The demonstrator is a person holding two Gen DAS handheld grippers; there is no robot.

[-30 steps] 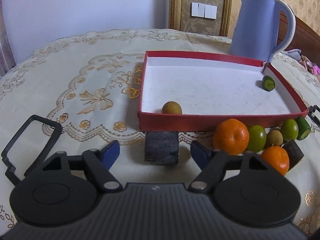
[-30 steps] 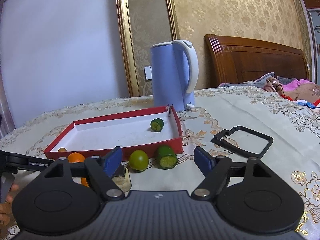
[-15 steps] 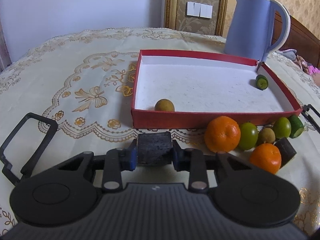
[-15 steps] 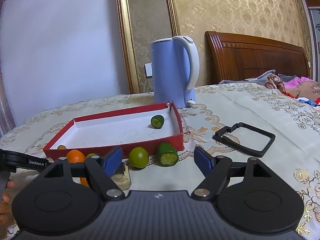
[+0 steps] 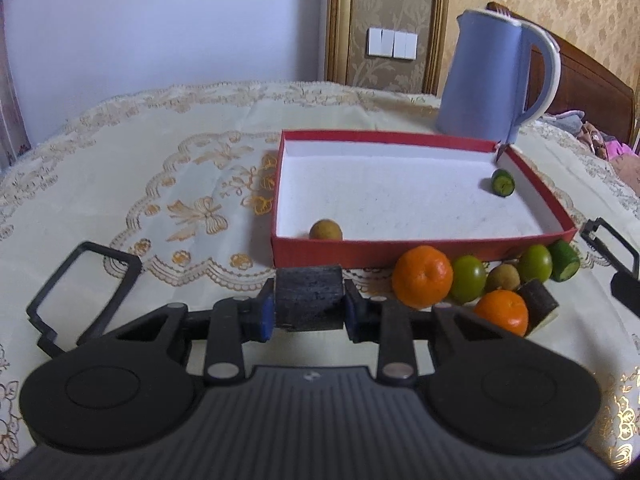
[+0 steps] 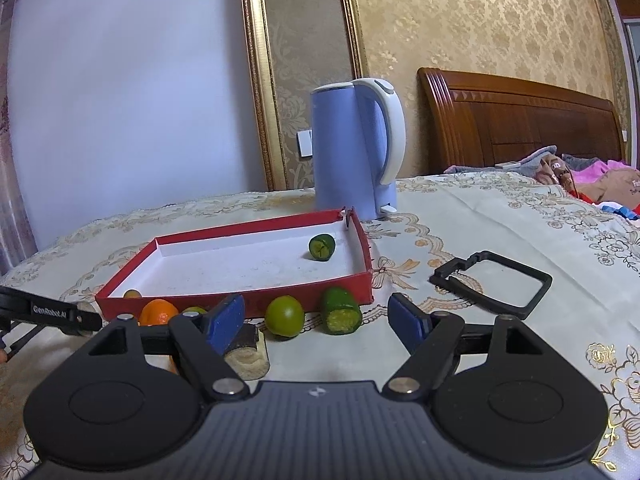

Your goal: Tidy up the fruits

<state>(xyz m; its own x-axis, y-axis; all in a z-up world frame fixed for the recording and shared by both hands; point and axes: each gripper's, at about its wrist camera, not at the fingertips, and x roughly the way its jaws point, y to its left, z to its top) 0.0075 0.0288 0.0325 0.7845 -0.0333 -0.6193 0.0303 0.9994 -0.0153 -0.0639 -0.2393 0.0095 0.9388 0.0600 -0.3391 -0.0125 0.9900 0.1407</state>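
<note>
Clamping a dark sugarcane chunk (image 5: 309, 297) crosswise, long axis running pad to pad, the left gripper (image 5: 309, 312) holds it just before the red tray (image 5: 420, 249). Right gripper (image 6: 316, 322) stands wide, empty, above the desk (image 6: 500, 224).

My blue-padded jaws flank a dark block (image 5: 309, 295). Red tray (image 5: 420, 247), white inside; orange mandarins (image 5: 422, 276); lavender kettle (image 5: 486, 80); cream tablecloth (image 5: 160, 168), gold floral embroidery.

The red tray's (image 5: 400, 255) near wall half-hides a brown fruit (image 5: 326, 230).
</note>
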